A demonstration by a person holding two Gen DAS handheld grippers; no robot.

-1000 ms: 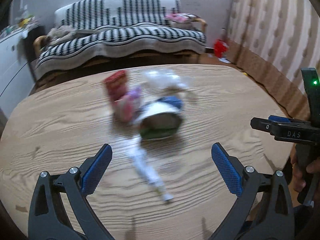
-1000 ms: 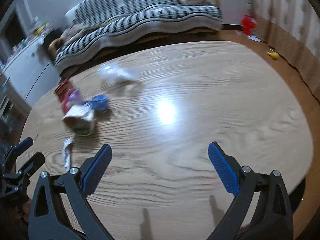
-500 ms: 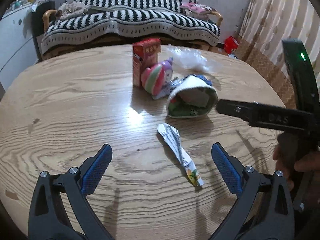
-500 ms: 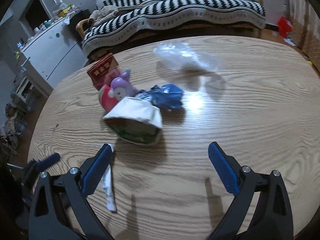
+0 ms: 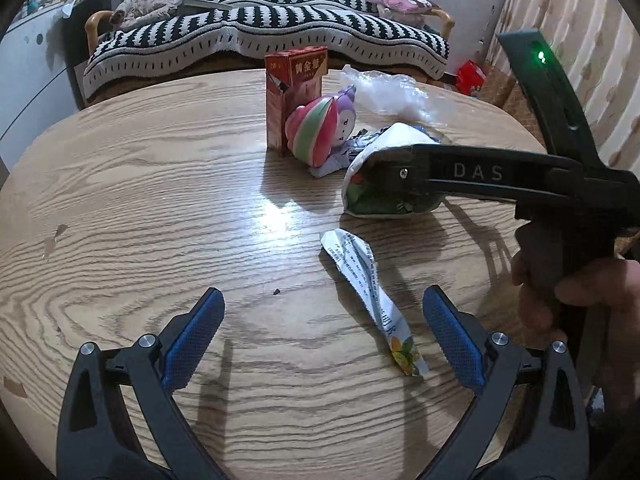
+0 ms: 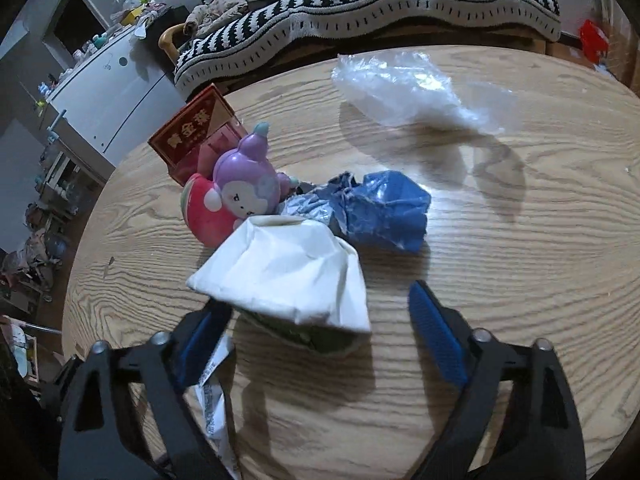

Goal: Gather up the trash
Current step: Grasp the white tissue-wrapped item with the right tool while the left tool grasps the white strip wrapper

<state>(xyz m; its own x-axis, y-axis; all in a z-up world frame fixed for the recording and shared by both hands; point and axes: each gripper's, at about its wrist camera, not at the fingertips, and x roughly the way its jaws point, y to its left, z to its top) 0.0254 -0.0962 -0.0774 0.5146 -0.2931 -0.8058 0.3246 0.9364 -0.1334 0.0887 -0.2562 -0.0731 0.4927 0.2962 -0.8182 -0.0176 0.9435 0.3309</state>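
A wooden bench (image 5: 120, 184) carries the litter. Near its middle a crushed paper cup (image 6: 284, 276) lies on its side, its inside hidden. The right claw (image 6: 316, 336) has just been narrowing around it, pads not yet pressing. A blue wrapper (image 6: 384, 208) lies just beyond. The left claw (image 5: 320, 336) gapes, released, over a twisted sachet (image 5: 368, 296).
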